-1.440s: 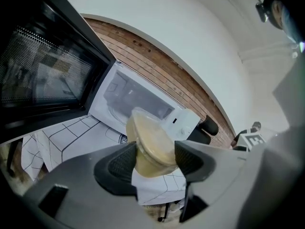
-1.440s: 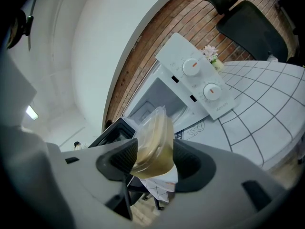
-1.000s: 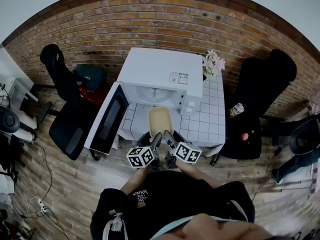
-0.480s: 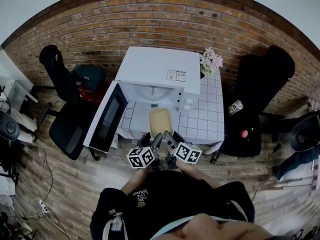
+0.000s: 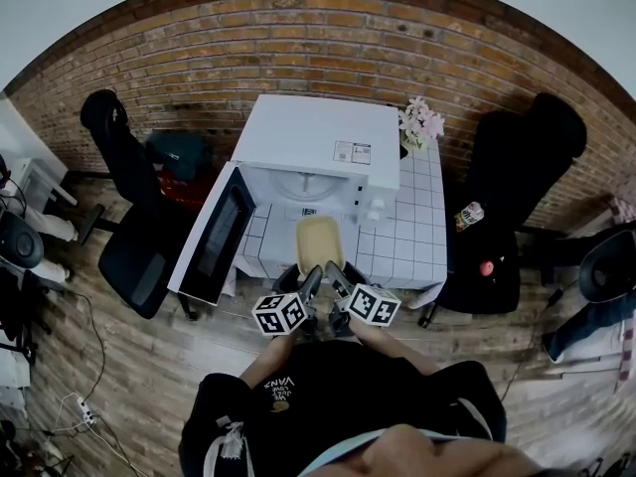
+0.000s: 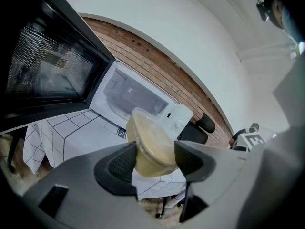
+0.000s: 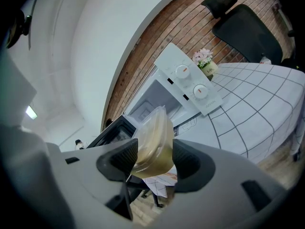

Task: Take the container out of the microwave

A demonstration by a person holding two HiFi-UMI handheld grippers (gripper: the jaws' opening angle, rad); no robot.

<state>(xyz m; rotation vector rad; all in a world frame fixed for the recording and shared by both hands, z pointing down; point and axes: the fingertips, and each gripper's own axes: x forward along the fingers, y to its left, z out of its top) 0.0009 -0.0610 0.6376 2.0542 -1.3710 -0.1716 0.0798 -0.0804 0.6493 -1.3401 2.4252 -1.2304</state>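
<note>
The left tool (image 6: 155,159) and right tool (image 7: 155,159) each pinch the lidded container (image 5: 319,243), held outside the microwave (image 5: 318,147), over the tiled bench (image 5: 412,237) near its front edge. The open door (image 5: 214,232) stands at its left, with bare bench to its right. Only the gripper views show the pads pressed on its walls.

1. Head view: the near end of the container (image 5: 319,241) is hidden behind the left claw (image 5: 312,274) and the right claw (image 5: 332,271).
2. The cavity of the microwave (image 5: 318,137) lies mostly hidden under its top.
3. The label (image 5: 355,153) on top is too small to read.
4. Left gripper view: the microwave door (image 6: 43,70) is cut off at the left edge.
</note>
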